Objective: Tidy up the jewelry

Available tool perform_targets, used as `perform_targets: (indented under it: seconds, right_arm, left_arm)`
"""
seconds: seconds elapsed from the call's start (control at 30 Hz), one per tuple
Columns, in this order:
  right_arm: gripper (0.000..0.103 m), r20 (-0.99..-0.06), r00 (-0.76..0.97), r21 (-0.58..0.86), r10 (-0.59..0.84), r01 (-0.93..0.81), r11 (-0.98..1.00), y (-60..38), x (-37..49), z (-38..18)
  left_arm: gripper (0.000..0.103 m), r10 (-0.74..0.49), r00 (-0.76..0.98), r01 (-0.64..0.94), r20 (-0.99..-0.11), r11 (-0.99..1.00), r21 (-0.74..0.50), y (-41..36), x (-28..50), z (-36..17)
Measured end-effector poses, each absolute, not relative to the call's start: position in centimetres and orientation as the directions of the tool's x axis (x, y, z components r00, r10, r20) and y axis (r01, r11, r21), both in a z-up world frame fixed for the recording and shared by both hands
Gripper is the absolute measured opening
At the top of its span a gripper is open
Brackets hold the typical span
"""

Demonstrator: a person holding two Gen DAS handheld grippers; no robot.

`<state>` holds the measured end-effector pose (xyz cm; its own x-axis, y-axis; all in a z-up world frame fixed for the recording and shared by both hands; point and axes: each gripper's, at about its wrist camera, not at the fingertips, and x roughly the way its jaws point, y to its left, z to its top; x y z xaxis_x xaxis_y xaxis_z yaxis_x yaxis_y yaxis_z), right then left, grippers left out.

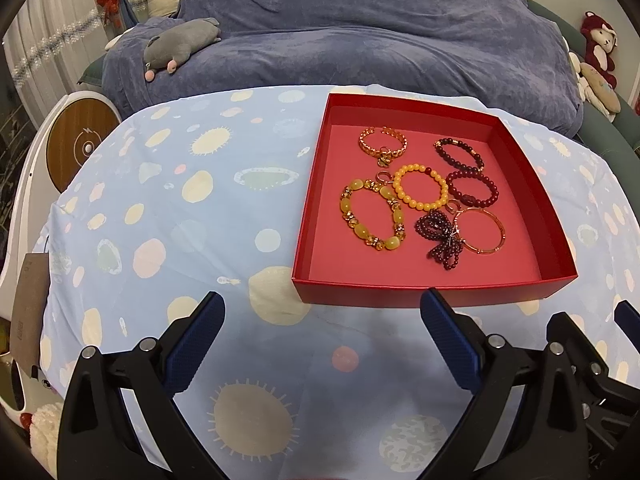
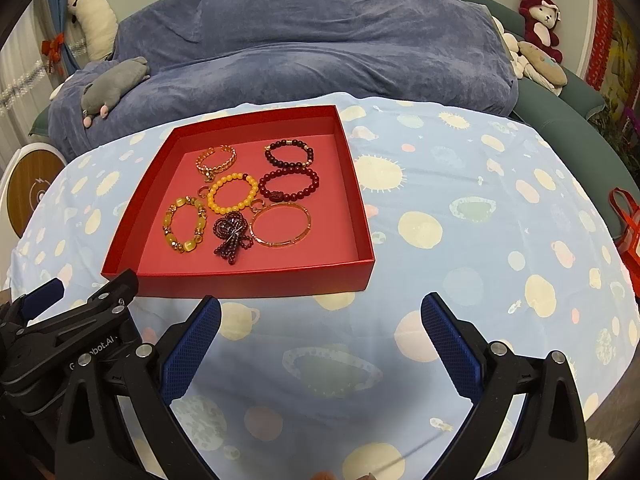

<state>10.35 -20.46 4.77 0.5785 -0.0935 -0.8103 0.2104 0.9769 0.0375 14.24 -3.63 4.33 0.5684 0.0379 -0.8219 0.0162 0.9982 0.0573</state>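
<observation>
A shallow red box (image 1: 400,294) (image 2: 256,280) lies on the patterned blue cloth and holds several bracelets. Inside are a gold chain bracelet (image 1: 383,145) (image 2: 216,160), a yellow bead bracelet (image 1: 420,186) (image 2: 232,194), a chunky amber bracelet (image 1: 372,216) (image 2: 184,224), two dark red bead bracelets (image 1: 468,186) (image 2: 288,184), a thin gold bangle (image 1: 482,230) (image 2: 280,226) and a bunched purple bead strand (image 1: 440,238) (image 2: 232,238). My left gripper (image 1: 322,304) hangs open just in front of the box's near wall. My right gripper (image 2: 320,306) is open too, near the box's front right corner. Both are empty.
The blue cloth with planet prints (image 1: 180,220) (image 2: 480,240) covers the table. Behind it a bed carries a purple-blue blanket (image 1: 360,32), a grey plush (image 1: 180,46) and a red plush (image 2: 540,20). A round wooden-faced device (image 1: 80,144) stands at the left, a red bag (image 2: 628,232) at the right.
</observation>
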Motion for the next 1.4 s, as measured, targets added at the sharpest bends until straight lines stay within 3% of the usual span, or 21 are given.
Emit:
perform_targets:
  seconds: [1.4]
  right_arm:
    - [0.097,-0.809,0.58,0.035,-0.095,0.21,0.977,-20.28,10.4,4.65]
  left_arm:
    - [0.094,0.029,0.55,0.006,-0.835,0.999,0.038,-3.42,14.29,4.14]
